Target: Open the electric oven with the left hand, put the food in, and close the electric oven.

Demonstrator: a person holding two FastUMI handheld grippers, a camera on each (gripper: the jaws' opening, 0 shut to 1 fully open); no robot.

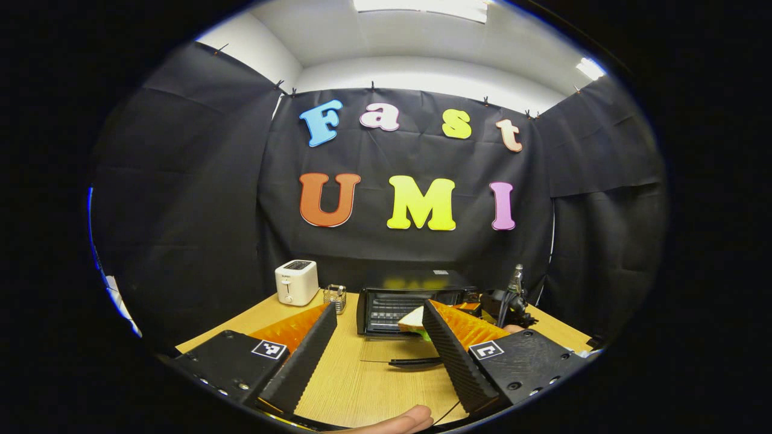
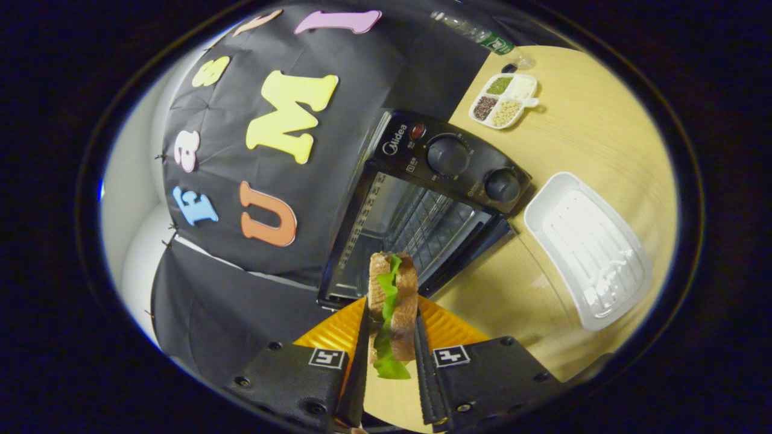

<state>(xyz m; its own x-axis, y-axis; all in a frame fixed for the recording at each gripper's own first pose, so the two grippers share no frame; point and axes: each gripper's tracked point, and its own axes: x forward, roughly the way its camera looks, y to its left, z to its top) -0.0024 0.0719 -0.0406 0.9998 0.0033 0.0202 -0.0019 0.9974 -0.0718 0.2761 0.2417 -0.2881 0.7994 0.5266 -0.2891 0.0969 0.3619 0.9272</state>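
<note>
- The left gripper point(image 1: 377, 337) is hovering with its two fingers spread wide, gripping nothing.
- The right gripper point(image 2: 391, 349) is pressing both fingers against a brown bread-and-lettuce sandwich point(image 2: 392, 301), tilted sideways.

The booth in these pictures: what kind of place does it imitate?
Probably a mock kitchen counter: an electric oven with its door open, a toaster and a compartment tray of seeds stand on a wooden table.

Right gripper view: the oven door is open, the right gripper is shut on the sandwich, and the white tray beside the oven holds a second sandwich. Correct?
Not quite. In the right gripper view the white tray is empty. The oven is open, and the right gripper is shut on the sandwich.
</note>
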